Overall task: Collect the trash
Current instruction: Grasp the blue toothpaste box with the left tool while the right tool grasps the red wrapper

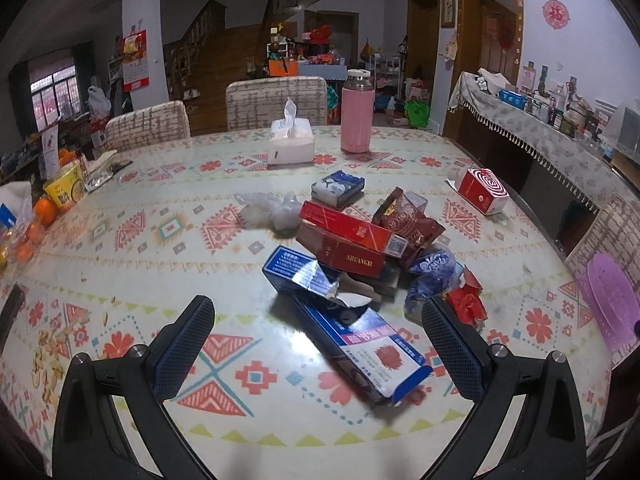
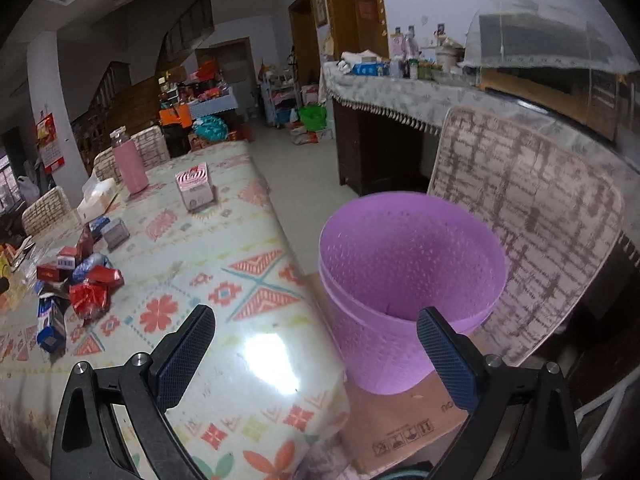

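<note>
A heap of trash lies mid-table in the left wrist view: a torn long blue box [image 1: 360, 344] nearest me, red cartons [image 1: 346, 236], a dark red snack bag [image 1: 408, 220], a blue foil wrapper [image 1: 432, 276], a red foil wrapper [image 1: 466, 304] and crumpled clear plastic [image 1: 268, 212]. My left gripper [image 1: 316, 320] hangs open just above the blue box, its fingers either side of it, touching nothing. The purple bin [image 2: 404, 284] stands on a cardboard box beside the table's edge. My right gripper [image 2: 316, 332] is open and empty in front of the bin. The heap [image 2: 76, 284] shows at left.
A pink flask [image 1: 357, 116], a tissue box [image 1: 290, 140] and a red-white box [image 1: 482, 192] stand farther back on the patterned table [image 1: 160, 240]. Oranges and snack packs [image 1: 48, 204] crowd the left edge, with nut shells [image 1: 50, 356]. Covered chairs [image 2: 528, 224] ring the table; a sideboard [image 1: 540, 132] is right.
</note>
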Action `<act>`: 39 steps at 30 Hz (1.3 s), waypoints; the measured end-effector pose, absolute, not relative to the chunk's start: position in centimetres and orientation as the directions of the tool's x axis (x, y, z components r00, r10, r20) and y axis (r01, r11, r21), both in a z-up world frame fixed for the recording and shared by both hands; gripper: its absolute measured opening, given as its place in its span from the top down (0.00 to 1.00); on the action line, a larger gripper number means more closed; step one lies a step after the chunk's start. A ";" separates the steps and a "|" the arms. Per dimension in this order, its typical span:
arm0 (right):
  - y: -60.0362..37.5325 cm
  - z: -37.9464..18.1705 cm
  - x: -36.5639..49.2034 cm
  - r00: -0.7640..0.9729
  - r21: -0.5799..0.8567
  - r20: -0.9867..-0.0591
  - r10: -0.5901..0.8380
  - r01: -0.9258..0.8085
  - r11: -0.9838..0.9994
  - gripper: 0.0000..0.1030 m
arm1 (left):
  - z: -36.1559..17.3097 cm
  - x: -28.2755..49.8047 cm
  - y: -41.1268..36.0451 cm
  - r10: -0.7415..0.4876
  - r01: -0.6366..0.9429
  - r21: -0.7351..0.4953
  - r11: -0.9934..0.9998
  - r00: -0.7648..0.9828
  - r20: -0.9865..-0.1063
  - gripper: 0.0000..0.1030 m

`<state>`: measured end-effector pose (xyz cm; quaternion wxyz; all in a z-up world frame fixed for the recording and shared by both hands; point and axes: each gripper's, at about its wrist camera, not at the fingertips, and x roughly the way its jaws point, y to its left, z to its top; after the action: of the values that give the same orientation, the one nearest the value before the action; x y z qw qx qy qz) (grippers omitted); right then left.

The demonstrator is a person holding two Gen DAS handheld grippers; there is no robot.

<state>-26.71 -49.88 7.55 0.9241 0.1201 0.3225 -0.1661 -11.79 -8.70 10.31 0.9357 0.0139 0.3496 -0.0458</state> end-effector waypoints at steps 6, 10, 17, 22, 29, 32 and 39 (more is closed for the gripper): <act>-49.0 6.1 -25.2 0.743 0.139 -0.654 -0.144 0.306 0.942 0.00 | 10.1 -12.4 -8.2 -0.014 0.045 0.030 0.999 0.752 -0.659 0.00; -47.6 5.6 -24.4 0.752 0.135 -0.650 -0.110 0.257 0.957 0.00 | 9.2 -11.9 -7.5 0.008 0.016 0.029 0.999 0.728 -0.685 0.00; -45.5 3.9 -23.0 0.742 0.167 -0.669 -0.037 0.199 0.966 0.00 | 5.9 -10.0 -7.6 -0.059 0.029 -0.052 0.998 0.628 -0.776 0.00; -43.8 3.6 -22.4 0.741 0.170 -0.671 -0.003 0.158 0.973 0.00 | 4.4 -8.7 -8.6 -0.102 0.043 -0.095 0.995 0.578 -0.810 0.00; -42.1 3.5 -21.5 0.738 0.184 -0.674 0.034 0.123 0.975 0.00 | 3.4 -7.2 -10.6 -0.080 0.066 -0.052 0.996 0.566 -0.821 0.00; -41.4 3.4 -21.1 0.733 0.190 -0.678 0.052 0.106 0.976 0.00 | 3.0 -6.8 -11.4 -0.070 0.081 -0.030 0.996 0.561 -0.825 0.00; -39.4 3.2 -20.0 0.719 0.197 -0.688 0.095 0.058 0.979 0.00 | 2.3 -6.8 -12.3 -0.070 0.118 -0.006 0.993 0.551 -0.832 0.21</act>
<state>-20.02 -39.44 3.19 0.9214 0.1026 0.3747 0.0100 -6.79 -12.27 2.28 0.8801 0.0253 0.4710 -0.0535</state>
